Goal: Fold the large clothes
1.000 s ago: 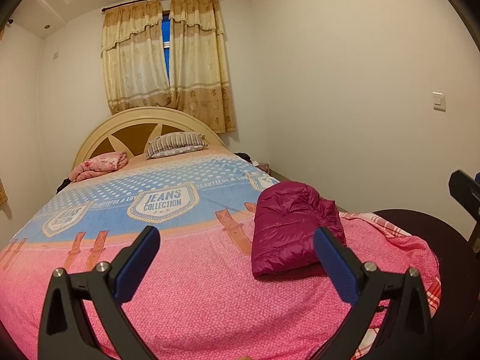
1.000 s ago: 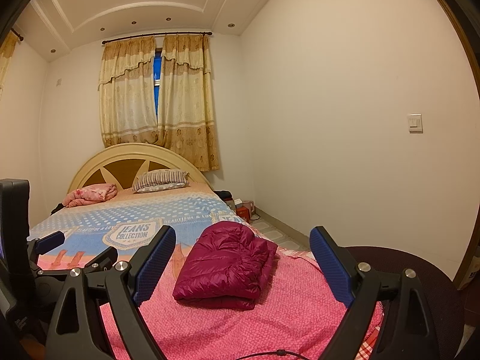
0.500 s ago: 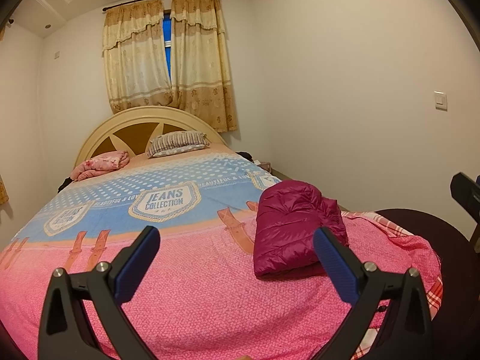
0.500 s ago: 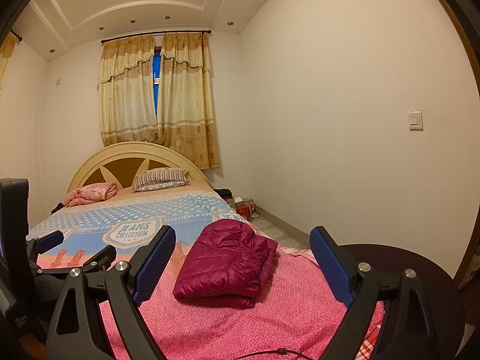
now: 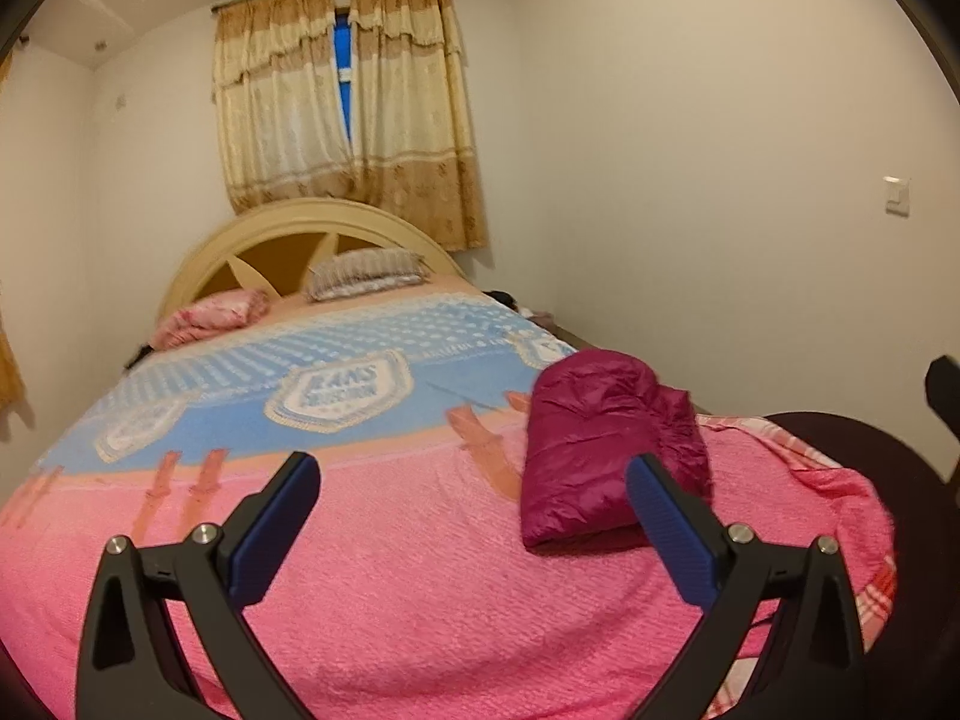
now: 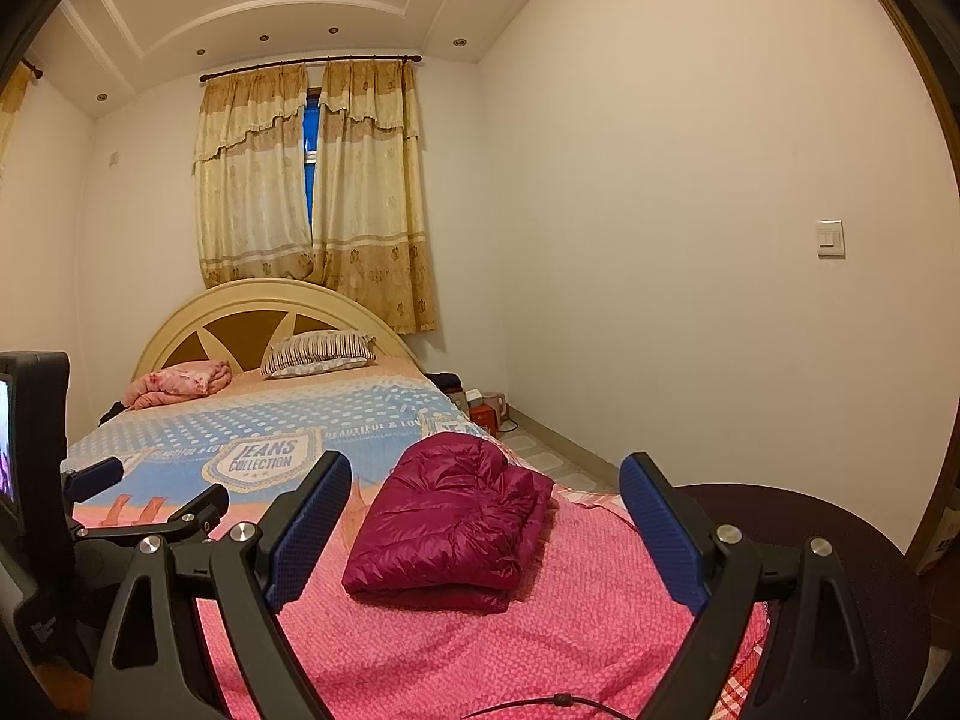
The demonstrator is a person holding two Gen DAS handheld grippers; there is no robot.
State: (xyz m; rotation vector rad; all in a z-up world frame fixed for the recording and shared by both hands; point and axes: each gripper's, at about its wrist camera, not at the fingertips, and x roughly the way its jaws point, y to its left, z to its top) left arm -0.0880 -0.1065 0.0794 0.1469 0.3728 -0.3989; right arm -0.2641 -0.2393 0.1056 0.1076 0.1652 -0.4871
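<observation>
A folded maroon puffer jacket lies on the pink blanket near the bed's right edge; it also shows in the right wrist view. My left gripper is open and empty, held above the blanket, with the jacket just behind its right finger. My right gripper is open and empty, hovering short of the jacket, which sits between its fingers in the view. The left gripper's body shows at the left of the right wrist view.
The bed has a blue and pink cover, a striped pillow and a rolled pink quilt by the cream headboard. A dark round table stands at the bed's near right corner. Small items sit on the floor by the wall.
The left wrist view has drifted slightly and tilted, with motion blur. The jacket has not moved. Both grippers stay open.
</observation>
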